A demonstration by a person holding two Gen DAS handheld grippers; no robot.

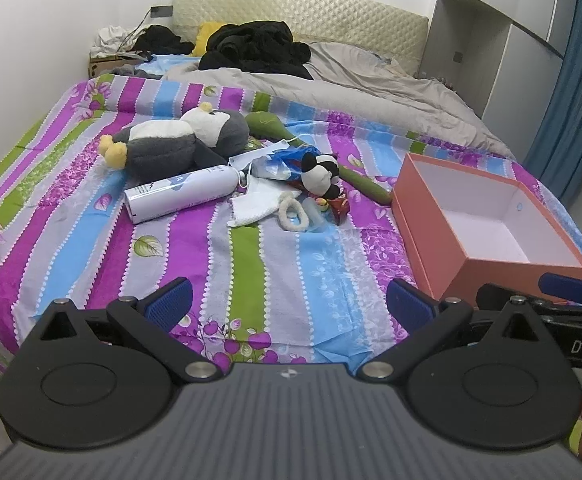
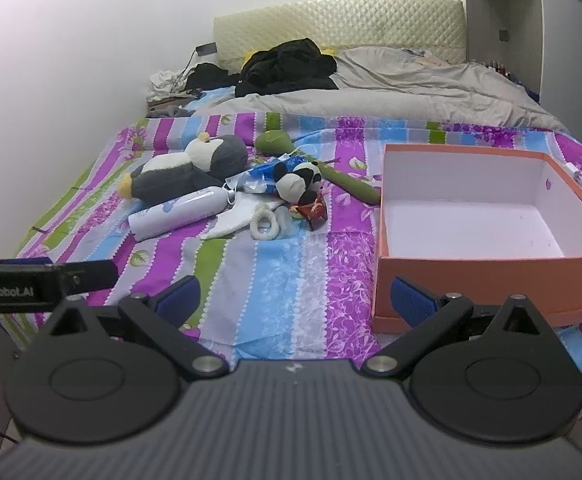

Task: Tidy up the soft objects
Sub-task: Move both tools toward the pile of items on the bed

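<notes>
Left wrist view: left gripper [image 1: 289, 300] spread wide, empty, above striped sheet [image 1: 251, 264]. Right gripper [image 2: 295, 298] likewise released. Penguin [image 1: 179, 142], panda [image 1: 323, 174], bottle [image 1: 183, 194] heaped mid-bed; empty box [image 1: 487, 220] well right of heap.

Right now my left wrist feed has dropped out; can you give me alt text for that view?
The open left gripper hovers empty over a striped bedsheet. Ahead lies a pile: a grey penguin plush, a white spray can, a small panda plush and a white scrunchie. An empty orange box sits to the right.
</notes>
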